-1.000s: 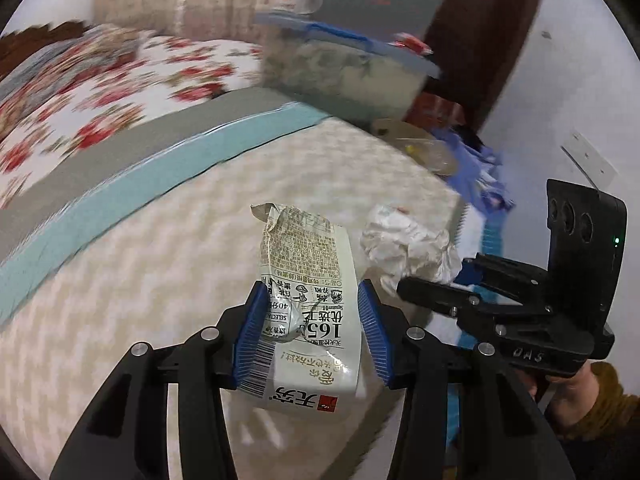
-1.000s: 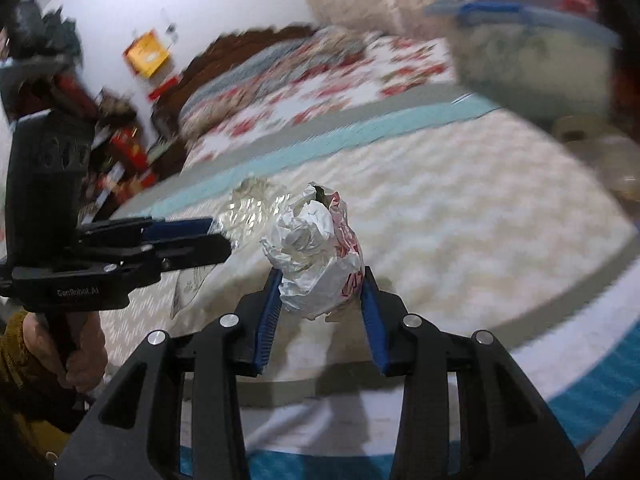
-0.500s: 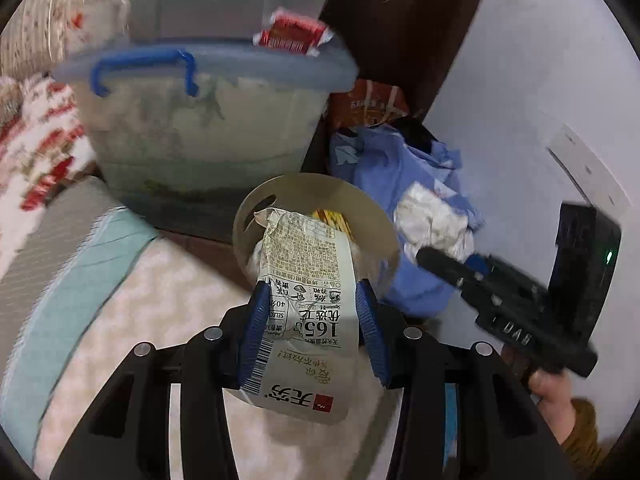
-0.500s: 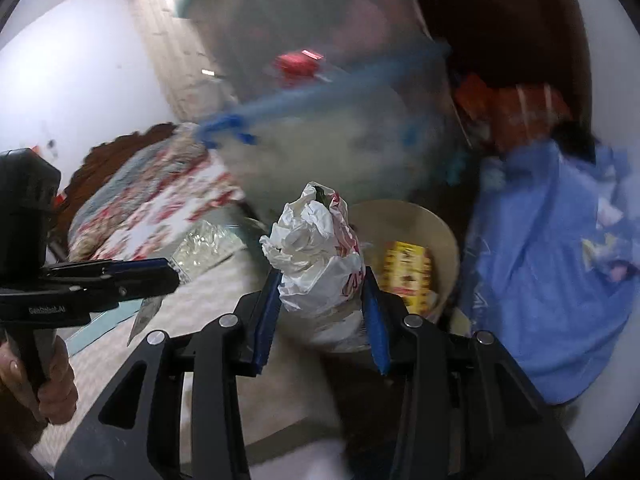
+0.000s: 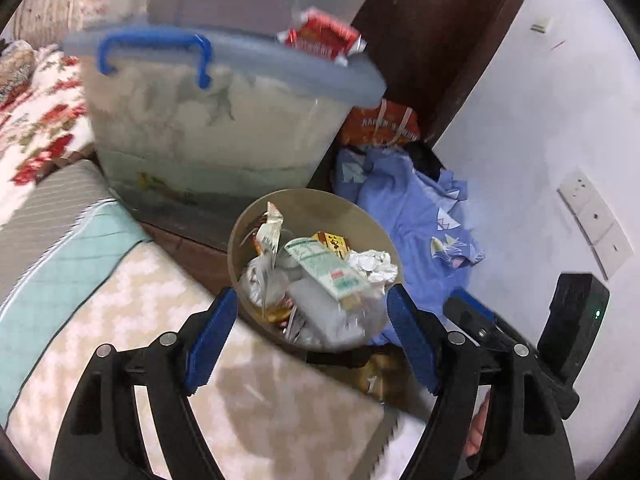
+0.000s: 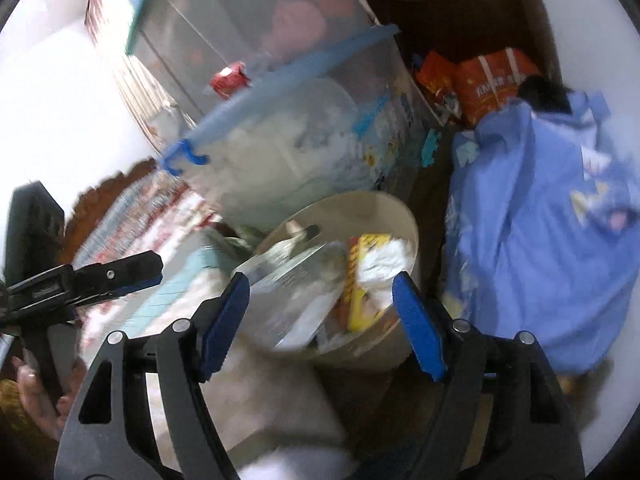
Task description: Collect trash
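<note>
Both the left gripper (image 5: 310, 336) and right gripper (image 6: 320, 322) are opening, nothing between their fingers. Beyond them, the round tan bin (image 5: 360, 216) holds a printed carton (image 5: 328, 272). Only the left view shows crumpled foil (image 5: 372, 264) clearly.

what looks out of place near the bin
A red wrapper lies on the tub's lid, not in the bin. Blue cloth is heaped on the floor beside the bin.

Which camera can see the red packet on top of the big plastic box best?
The left wrist view. There the red packet is large, fairly sharp, lying on the plastic box's blue lid. In the right wrist view it is only a small, blurred red patch on the tilted lid.
</note>
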Demonstrator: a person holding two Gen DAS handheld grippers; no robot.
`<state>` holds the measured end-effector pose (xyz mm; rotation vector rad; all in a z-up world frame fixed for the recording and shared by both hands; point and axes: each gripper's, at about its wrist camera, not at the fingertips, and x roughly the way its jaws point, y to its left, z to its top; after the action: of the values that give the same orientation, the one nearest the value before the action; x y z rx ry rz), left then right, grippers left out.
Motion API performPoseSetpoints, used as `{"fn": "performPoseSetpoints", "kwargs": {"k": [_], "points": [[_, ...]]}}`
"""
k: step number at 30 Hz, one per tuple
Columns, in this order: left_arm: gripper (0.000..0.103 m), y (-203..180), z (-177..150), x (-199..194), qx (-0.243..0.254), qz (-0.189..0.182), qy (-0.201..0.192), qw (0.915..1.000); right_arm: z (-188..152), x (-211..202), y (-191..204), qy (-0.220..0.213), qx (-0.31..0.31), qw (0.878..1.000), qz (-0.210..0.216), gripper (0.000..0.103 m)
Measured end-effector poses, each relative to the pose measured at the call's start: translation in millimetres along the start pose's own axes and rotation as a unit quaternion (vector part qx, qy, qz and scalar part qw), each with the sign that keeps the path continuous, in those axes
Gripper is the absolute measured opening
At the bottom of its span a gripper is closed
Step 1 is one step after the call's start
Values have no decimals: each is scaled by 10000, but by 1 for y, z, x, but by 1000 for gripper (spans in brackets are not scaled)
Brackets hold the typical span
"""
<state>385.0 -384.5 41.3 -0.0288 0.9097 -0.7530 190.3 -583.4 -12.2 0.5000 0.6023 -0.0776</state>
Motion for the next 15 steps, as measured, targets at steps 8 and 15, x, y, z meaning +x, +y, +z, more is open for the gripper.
{"fn": "performPoseSetpoints", "kwargs": {"k": [8,15], "points": [[84,-16,-86,-116,454,482,-699,9954,-97,-90,69,-388,325,9985,210,94],[94,-27,-150,-217,761,952,-1306,9839,-152,-155,155,-400,-300,9984,256,99]]}}
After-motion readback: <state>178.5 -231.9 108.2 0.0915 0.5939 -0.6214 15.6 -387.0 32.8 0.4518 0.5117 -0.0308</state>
